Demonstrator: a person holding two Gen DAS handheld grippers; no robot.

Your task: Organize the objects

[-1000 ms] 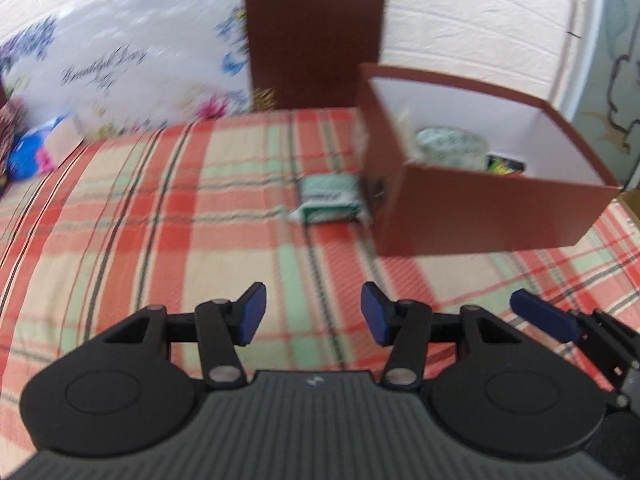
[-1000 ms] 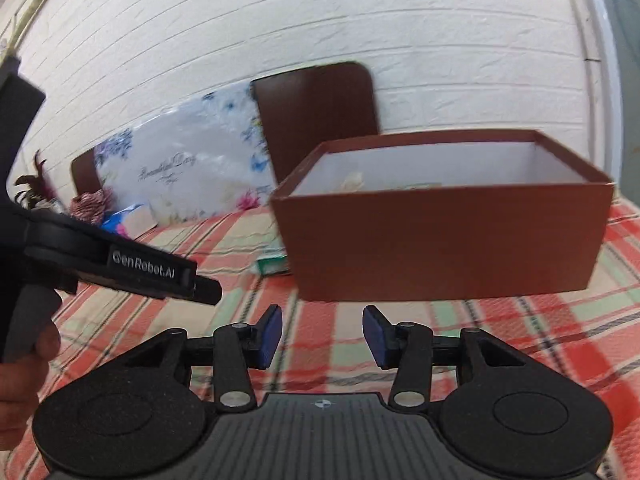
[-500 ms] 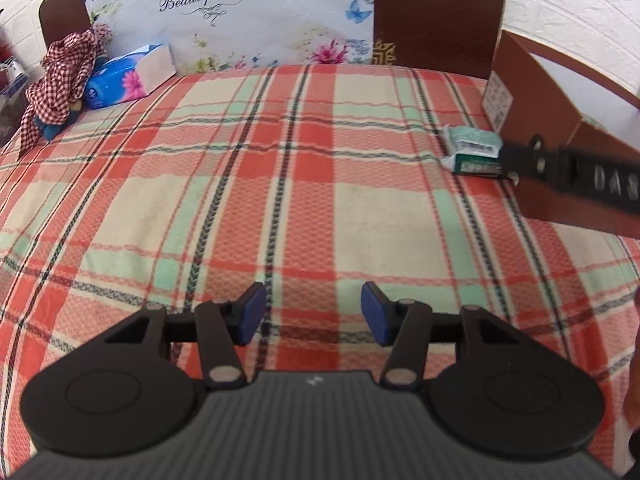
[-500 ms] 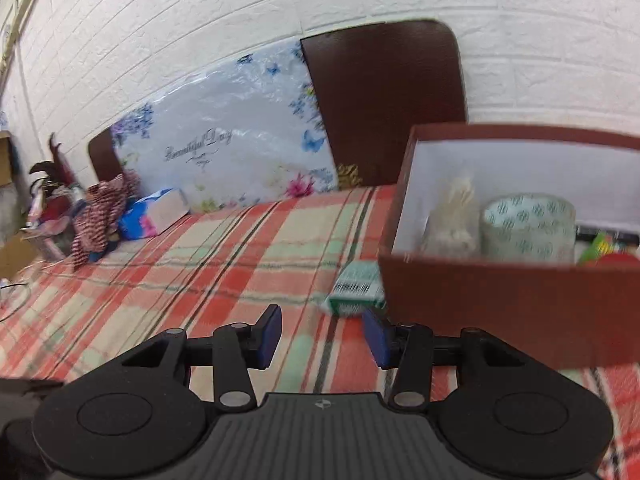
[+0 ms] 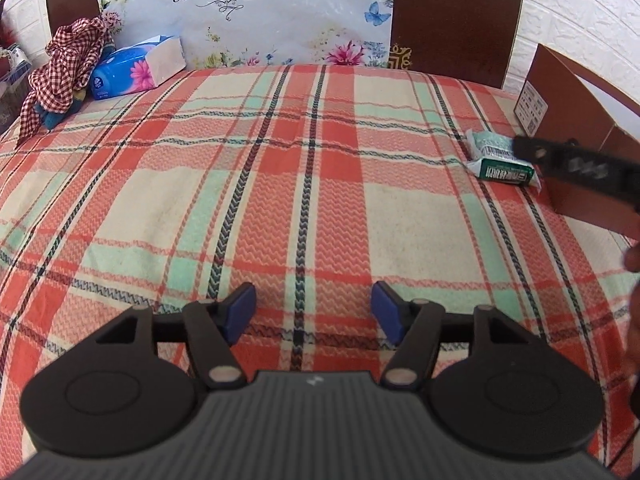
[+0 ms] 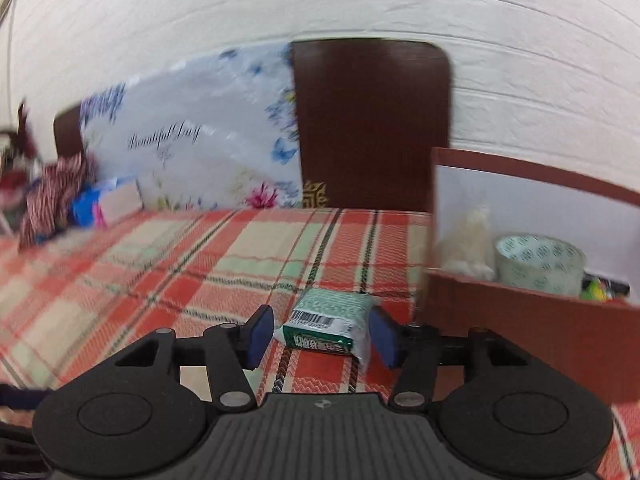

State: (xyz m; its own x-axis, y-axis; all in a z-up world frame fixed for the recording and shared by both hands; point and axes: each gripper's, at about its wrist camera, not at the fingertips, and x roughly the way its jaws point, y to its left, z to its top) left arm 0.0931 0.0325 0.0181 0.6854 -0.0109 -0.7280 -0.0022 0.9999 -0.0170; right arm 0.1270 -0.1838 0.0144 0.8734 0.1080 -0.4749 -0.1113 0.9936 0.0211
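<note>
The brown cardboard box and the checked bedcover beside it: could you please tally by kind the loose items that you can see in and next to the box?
Green and white wrapped packet, on the cover: 1
Clear printed tape roll, in the box: 1
Whitish crumpled bag, in the box: 1
Small bright-coloured item, too hidden to identify: 1
Total: 4

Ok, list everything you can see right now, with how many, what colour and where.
green packet: one, green and white, on the cloth beside the box, between the right gripper's pads, untouched
box: one, brown outside and white inside, right side
tape roll: one, clear, in the box
white bag: one, in the box
tissue pack: one, blue, far left
checked cloth: one, red and white, far left
floral board: one, against the wall
plaid cloth: one, red, green and cream
left gripper: black, blue pads, opening, nothing between
right gripper: same, opening
</note>
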